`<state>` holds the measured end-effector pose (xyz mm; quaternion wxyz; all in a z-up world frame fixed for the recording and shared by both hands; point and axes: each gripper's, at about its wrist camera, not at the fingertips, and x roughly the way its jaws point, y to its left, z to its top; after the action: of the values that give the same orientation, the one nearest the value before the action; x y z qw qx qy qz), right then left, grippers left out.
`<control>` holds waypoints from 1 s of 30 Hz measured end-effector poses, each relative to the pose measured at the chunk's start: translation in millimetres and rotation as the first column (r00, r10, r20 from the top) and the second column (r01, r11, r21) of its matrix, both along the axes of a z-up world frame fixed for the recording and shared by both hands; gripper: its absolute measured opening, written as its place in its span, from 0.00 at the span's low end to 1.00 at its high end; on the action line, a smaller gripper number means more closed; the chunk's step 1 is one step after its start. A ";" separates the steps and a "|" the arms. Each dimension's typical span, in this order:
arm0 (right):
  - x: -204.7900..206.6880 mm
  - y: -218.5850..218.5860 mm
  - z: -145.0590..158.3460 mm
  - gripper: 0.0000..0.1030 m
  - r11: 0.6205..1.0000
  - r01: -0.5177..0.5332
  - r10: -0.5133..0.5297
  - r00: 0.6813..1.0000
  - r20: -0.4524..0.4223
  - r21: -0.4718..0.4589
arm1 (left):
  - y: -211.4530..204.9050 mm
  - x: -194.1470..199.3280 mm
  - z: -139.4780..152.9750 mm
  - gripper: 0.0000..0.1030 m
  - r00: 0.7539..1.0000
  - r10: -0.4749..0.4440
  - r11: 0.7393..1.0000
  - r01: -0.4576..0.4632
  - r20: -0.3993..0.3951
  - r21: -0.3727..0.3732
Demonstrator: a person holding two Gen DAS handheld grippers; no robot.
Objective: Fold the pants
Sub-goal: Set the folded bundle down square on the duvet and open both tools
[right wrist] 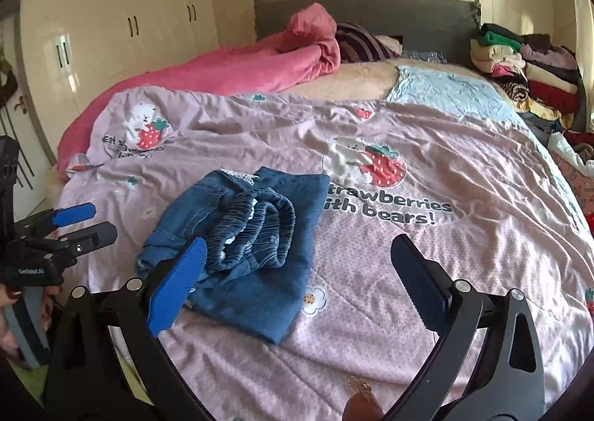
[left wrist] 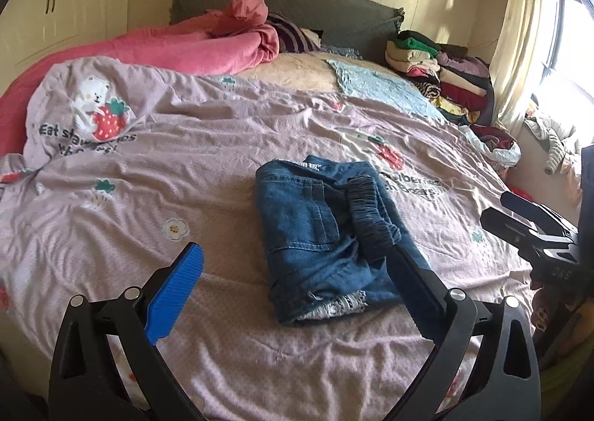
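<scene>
**Folded jeans on bed, both grippers empty above them**

Nearest, left wrist view: left gripper (left wrist: 297, 283) fills the bottom of the frame, fingers spread wide, nothing between the pads. Blue ribbed pad at lower left, dark finger at lower right overlapping the near right edge of the pants (left wrist: 326, 235); contact there cannot be told.

Right wrist view: right gripper (right wrist: 300, 280) likewise spread wide and empty. Its blue pad overlaps the near edge of the pants (right wrist: 241, 254) at lower centre-left. The left gripper shows at the left edge of this frame, gripped by a hand (right wrist: 9, 309); the right gripper shows at the right edge of the left wrist view.

Middle: pants are blue denim, folded into a compact bundle, elastic waistband bunched on top, frayed pale hem at the near end in the left view. They lie on a lilac bedcover (left wrist: 185, 161) printed with bears and strawberries, wrinkled.

Farther: pink duvet (left wrist: 167, 46) heaped at upper left, a striped pillow (left wrist: 293, 36) beside it, pale blue cloth (left wrist: 382, 87) toward upper right. Stack of folded clothes (left wrist: 438, 68) at the far right of the bed. Grey headboard (left wrist: 315, 9) behind; cream wardrobe (right wrist: 130, 12) doors at upper left; curtain (left wrist: 519, 31) and bright window at upper right.
</scene>
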<state>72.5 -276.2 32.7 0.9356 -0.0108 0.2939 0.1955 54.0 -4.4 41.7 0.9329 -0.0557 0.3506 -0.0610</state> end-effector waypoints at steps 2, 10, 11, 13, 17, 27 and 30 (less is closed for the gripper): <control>-9.2 -1.3 3.3 0.91 1.000 -0.007 0.007 1.000 0.010 -0.001 | -0.1 -7.6 3.8 0.96 1.000 0.000 1.000 0.000 0.009 0.000; -42.9 0.1 17.8 0.91 0.999 -0.033 0.034 0.997 0.066 -0.010 | -4.4 -33.8 11.1 0.96 1.000 -0.013 1.000 0.012 0.023 0.019; -46.1 0.9 18.9 0.91 0.999 -0.036 0.037 0.997 0.074 -0.015 | -5.1 -35.7 11.6 0.96 1.000 -0.014 1.000 0.013 0.024 0.022; -52.2 2.1 20.8 0.91 0.999 -0.036 0.038 0.996 0.087 -0.025 | -6.4 -41.5 13.1 0.96 0.999 -0.016 1.000 0.015 0.029 0.026; -64.5 1.0 25.7 0.91 0.999 -0.049 0.050 0.993 0.110 -0.015 | -8.4 -52.0 14.2 0.96 0.999 -0.019 0.999 0.018 0.035 0.032; -83.3 -5.3 23.0 0.91 0.999 -0.036 0.037 0.992 0.121 -0.008 | -13.4 -75.4 9.9 0.96 0.999 -0.008 0.999 0.007 0.043 0.031; -86.6 -7.7 17.3 0.91 0.999 -0.037 0.037 0.994 0.105 0.006 | -16.9 -77.9 5.1 0.96 0.999 -0.015 0.999 0.014 0.028 0.039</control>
<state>-14.2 -283.9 50.0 0.9460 -0.0230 0.2431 0.2131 -24.0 -21.3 46.8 0.9382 -0.0340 0.3389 -0.0618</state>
